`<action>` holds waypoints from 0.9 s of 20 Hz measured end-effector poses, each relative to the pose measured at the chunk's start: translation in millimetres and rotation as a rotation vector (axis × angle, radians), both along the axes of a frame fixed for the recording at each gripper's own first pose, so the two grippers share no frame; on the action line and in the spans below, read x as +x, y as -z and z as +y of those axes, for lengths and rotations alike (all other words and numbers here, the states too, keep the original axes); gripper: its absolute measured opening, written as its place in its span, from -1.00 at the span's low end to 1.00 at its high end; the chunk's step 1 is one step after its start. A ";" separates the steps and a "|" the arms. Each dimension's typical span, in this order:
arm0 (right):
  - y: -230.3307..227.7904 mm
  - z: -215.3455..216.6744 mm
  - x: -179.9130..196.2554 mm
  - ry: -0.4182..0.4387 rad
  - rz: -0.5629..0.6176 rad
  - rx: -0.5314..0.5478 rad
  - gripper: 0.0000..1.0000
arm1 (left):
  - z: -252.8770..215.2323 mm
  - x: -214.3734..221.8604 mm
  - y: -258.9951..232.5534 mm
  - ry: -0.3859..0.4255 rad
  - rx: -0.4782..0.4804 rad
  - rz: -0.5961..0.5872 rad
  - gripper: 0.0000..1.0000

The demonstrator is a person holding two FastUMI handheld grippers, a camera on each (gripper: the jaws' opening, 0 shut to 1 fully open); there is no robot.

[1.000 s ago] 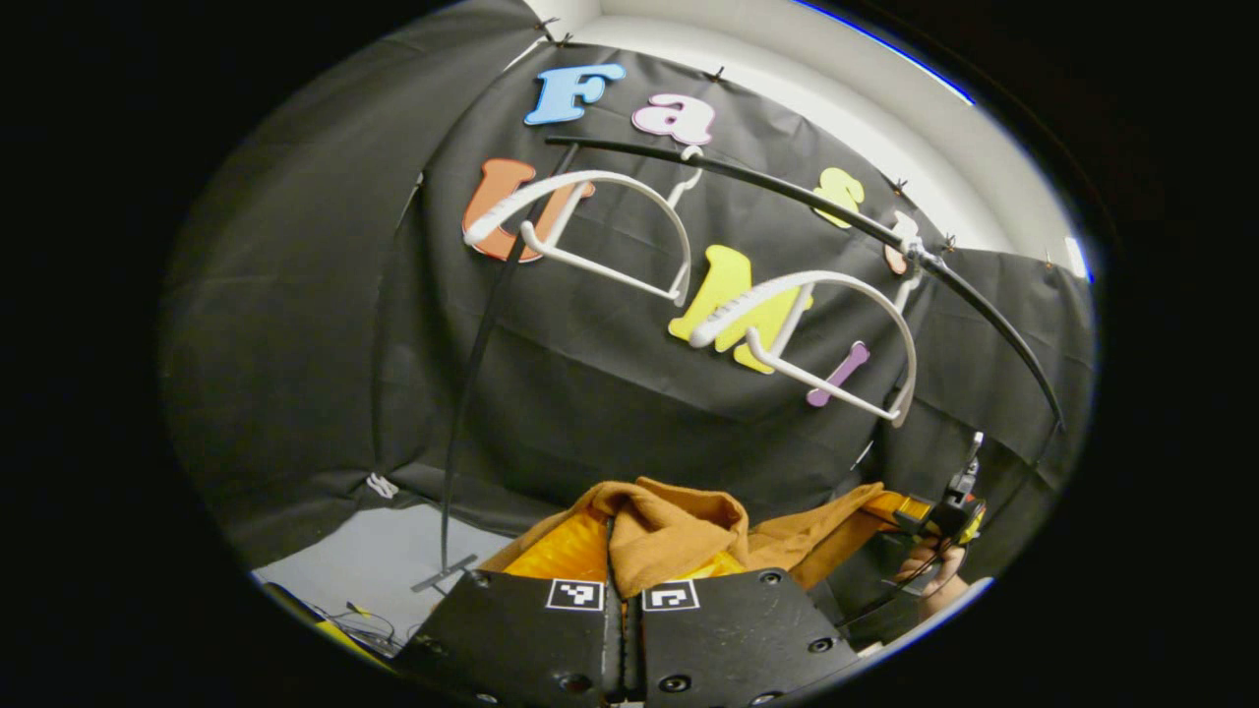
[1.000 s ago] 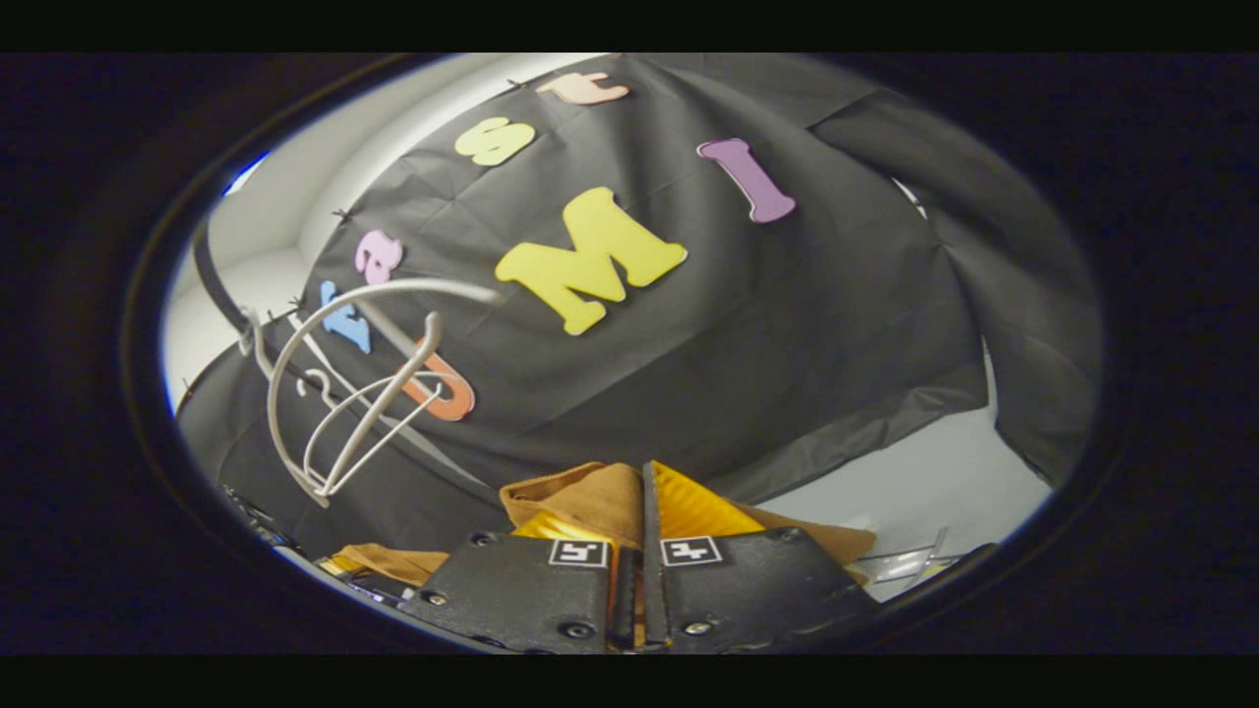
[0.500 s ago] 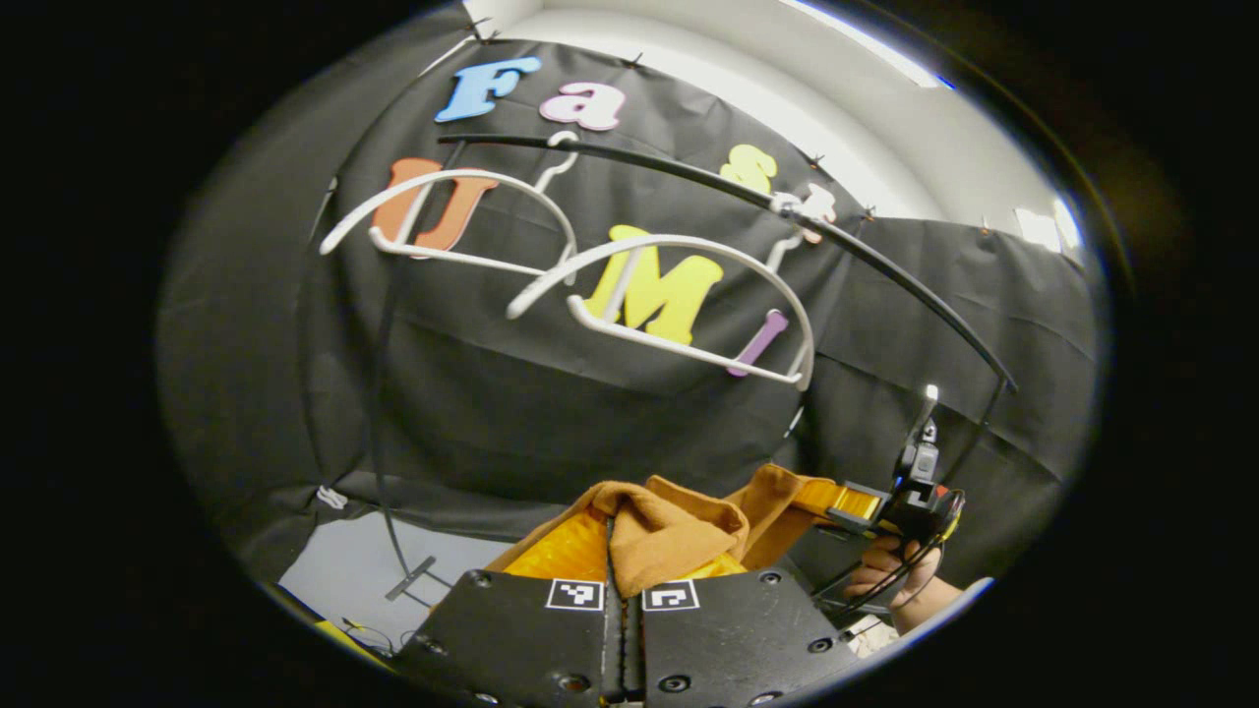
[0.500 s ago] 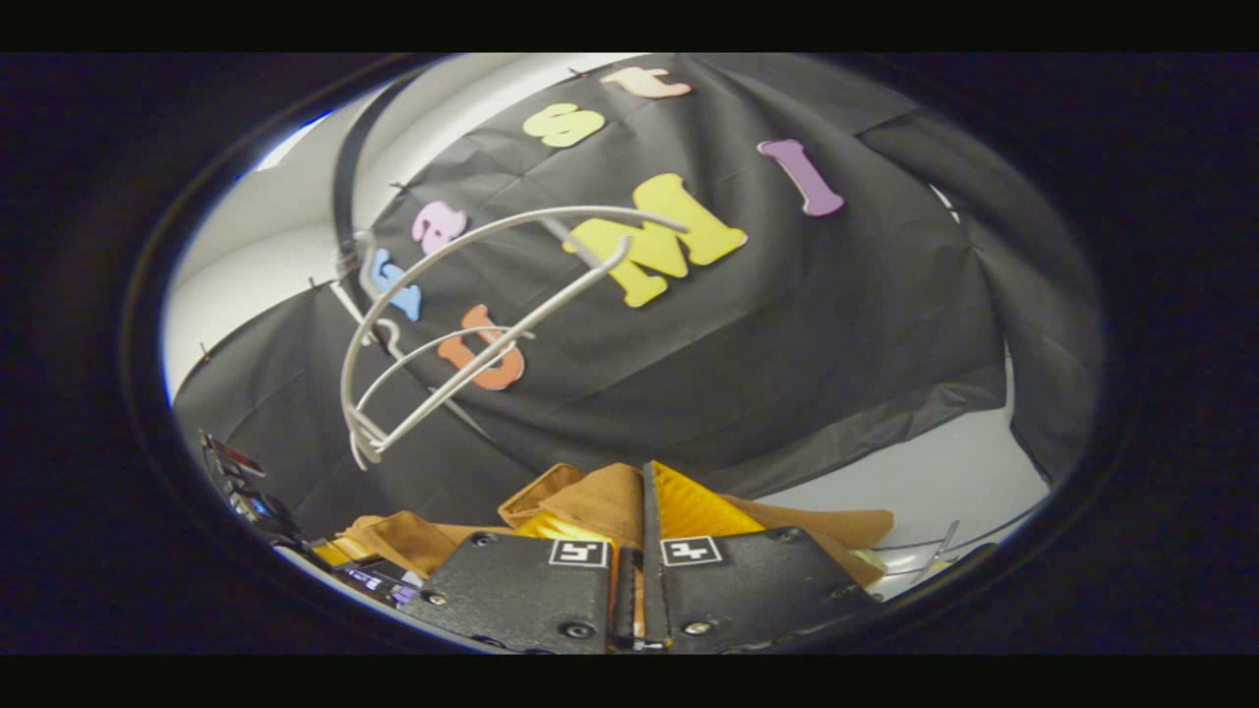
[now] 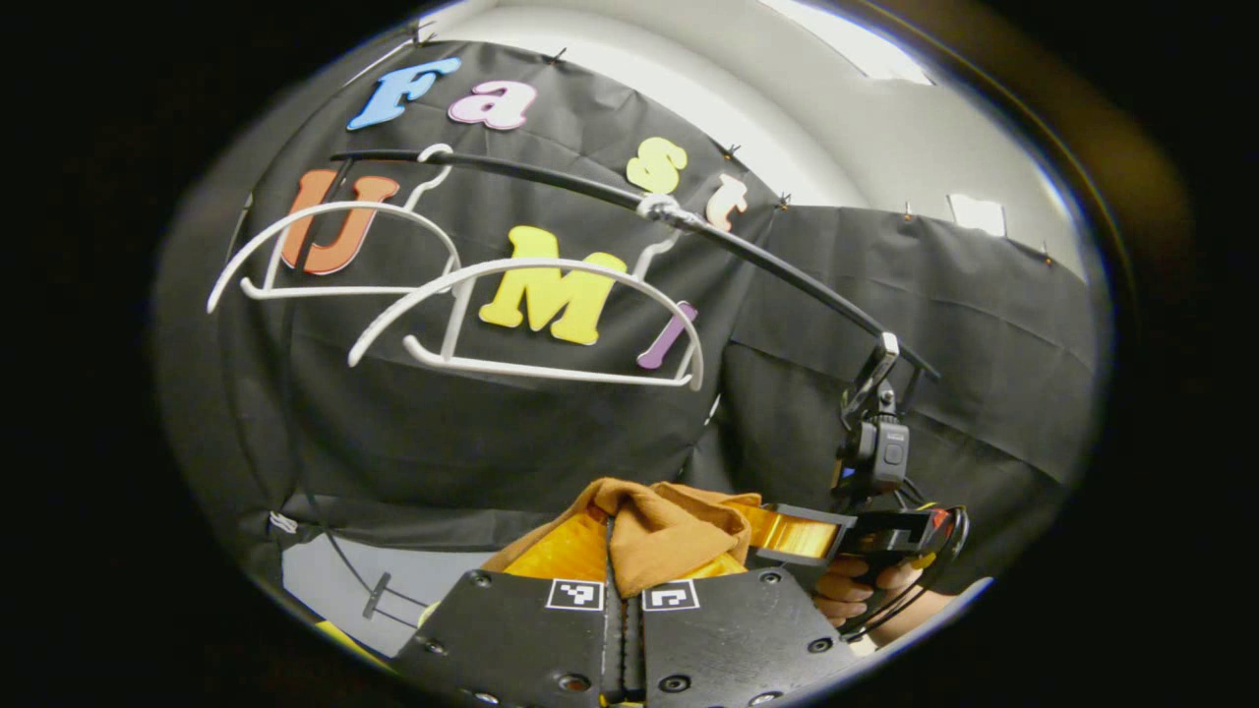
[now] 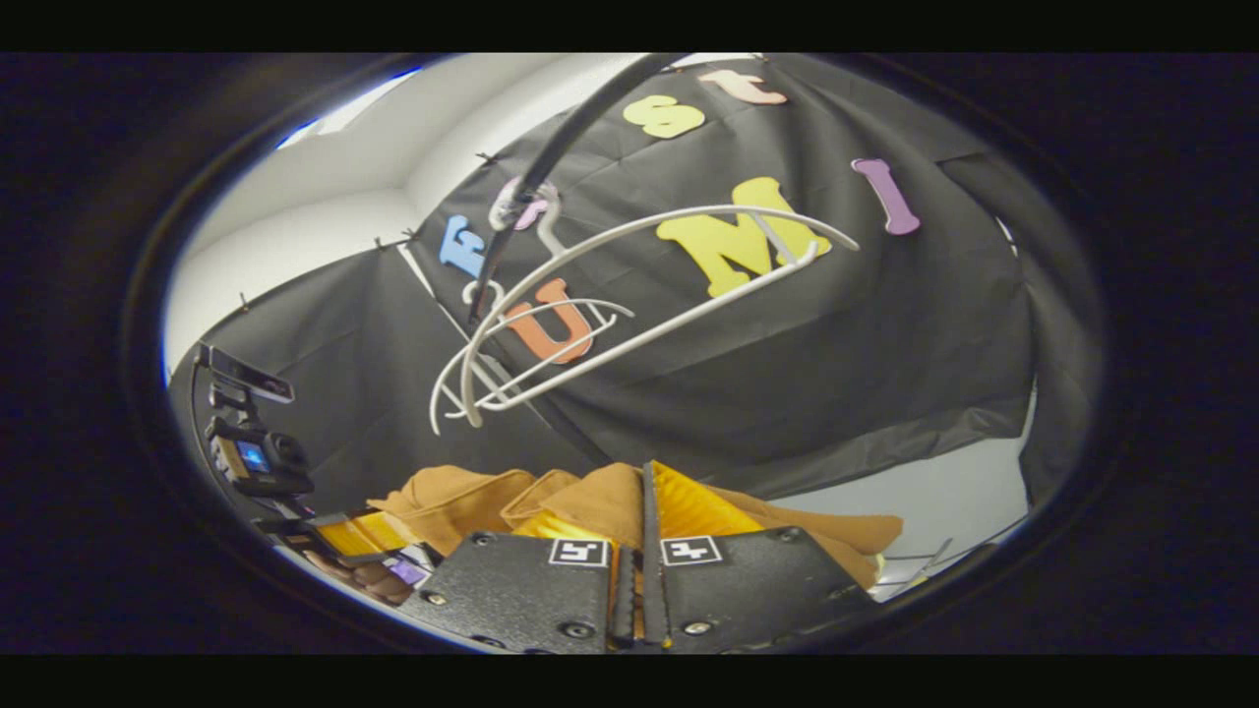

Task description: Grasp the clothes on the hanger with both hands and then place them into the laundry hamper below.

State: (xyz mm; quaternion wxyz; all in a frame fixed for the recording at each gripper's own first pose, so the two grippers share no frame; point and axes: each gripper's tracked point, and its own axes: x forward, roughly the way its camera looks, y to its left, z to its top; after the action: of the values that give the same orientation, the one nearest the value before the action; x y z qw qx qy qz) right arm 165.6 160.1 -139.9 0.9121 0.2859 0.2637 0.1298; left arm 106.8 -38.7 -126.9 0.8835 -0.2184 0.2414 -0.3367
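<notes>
A brown garment is bunched up just ahead of my left gripper, which is shut on a fold of it. Close by on the right, the right gripper also grips the same cloth, a hand behind it. In the right gripper view the garment spreads across the bottom, and my right gripper is shut on it. The left gripper holds the cloth's far end at the lower left. Two bare white hangers hang above on a black rail.
The rail runs overhead, with an upright post at the left of the left gripper view. A small camera rides on the left gripper. A pale floor shows below the black cloth wall.
Both grippers have stayed shut on the garment and come closer together. The hangers and rail have slid across both views as the hands turned, and each view now shows more of the other gripper.
</notes>
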 end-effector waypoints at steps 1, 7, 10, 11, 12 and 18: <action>-7.4 6.5 -3.3 -0.016 -0.008 0.003 -0.92 | -3.2 0.6 -7.3 0.006 -0.005 -0.012 -0.88; -17.3 6.3 -14.6 0.006 -0.048 -0.030 -0.94 | -0.5 3.1 -15.2 -0.038 0.064 -0.061 -0.87; 8.3 3.7 -12.2 0.004 -0.021 -0.070 -0.81 | 3.6 2.0 10.8 -0.073 0.131 -0.046 -0.99; 20.1 4.8 -16.4 -0.007 -0.005 -0.092 -0.87 | 7.0 2.2 22.7 -0.092 0.156 -0.038 -0.99; 33.3 2.8 -16.1 -0.006 0.014 -0.117 -0.94 | 10.4 1.1 37.3 -0.104 0.184 -0.023 -0.87; 127.6 12.1 -18.6 -0.023 0.212 -0.121 -0.92 | 35.8 -11.8 135.5 -0.159 0.348 0.146 -0.87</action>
State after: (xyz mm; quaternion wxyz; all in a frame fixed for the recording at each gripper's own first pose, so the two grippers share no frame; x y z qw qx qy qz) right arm 147.0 172.2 -267.4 0.8932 0.2396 0.3690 0.0931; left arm 95.0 -2.9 -262.4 0.9119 -0.1047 0.3413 -0.2023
